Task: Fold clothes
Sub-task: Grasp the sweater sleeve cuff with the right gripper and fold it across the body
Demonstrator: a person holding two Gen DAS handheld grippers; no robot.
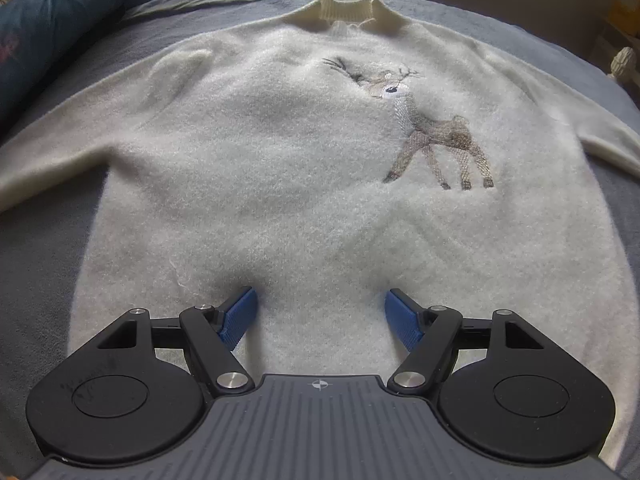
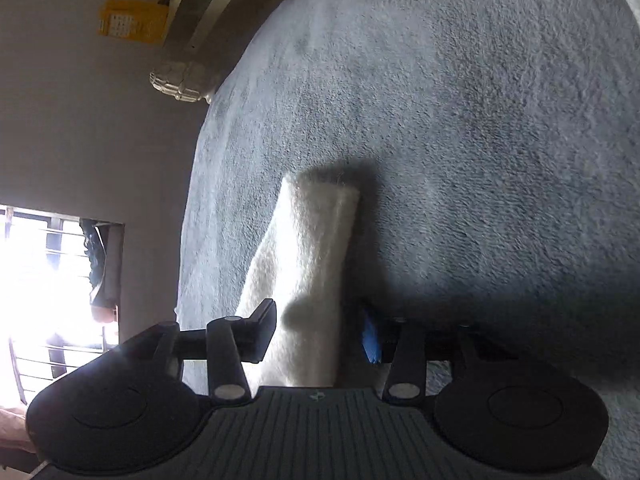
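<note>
Sleeve (image 2: 308, 264) is seen running lengthwise between the half-open jaws of the right gripper (image 2: 320, 330), ungripped; the left gripper (image 1: 320, 316), wide and empty, is held over the sweater (image 1: 280, 168) hem.

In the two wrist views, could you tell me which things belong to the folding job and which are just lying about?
Job:
white sweater, spread flat
its sleeve, between the right gripper fingers
left gripper, open over the hem
grey bedcover beneath

Lying about:
blue pillow
yellow box

White sleeve (image 2: 308, 264) between gripper (image 2: 320, 328) fingers
</note>
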